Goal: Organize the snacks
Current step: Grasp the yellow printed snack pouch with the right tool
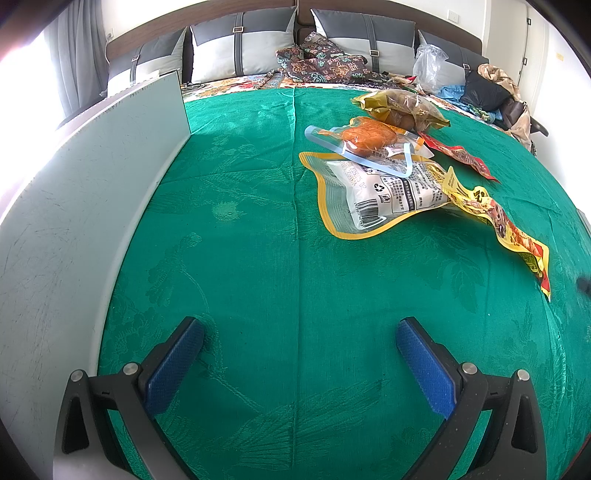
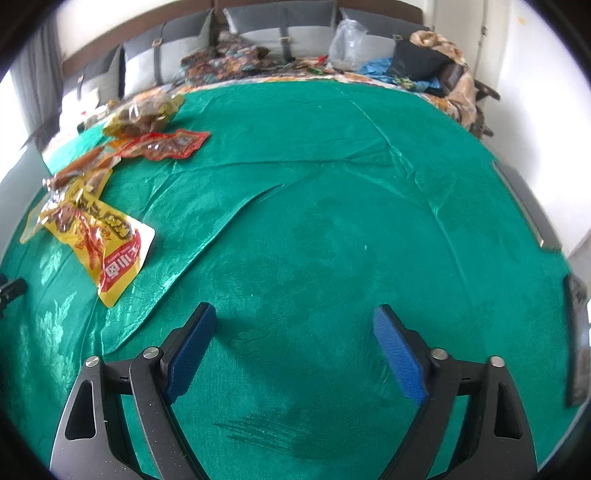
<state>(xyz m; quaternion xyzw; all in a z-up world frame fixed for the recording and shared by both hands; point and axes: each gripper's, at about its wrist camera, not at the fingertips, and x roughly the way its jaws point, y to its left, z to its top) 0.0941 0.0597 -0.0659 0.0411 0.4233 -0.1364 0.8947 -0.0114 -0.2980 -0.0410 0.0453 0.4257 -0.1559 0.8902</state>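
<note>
Looking like a home bedroom: pillows point(image 1: 240, 51) leaning on a headboard point(image 1: 147, 33), green cloth point(image 1: 258, 221) covering the bed, clothes point(image 1: 491, 88) piling at one side, curtain point(image 1: 74, 55) probably hanging by a window.

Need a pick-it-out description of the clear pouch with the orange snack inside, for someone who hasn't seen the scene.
On the green cloth, go to the snack pile at its far right. The clear pouch lies on top of the bigger yellow-edged packet with a barcode. Only it has a pale blue border and a see-through front showing one orange lump.
</note>
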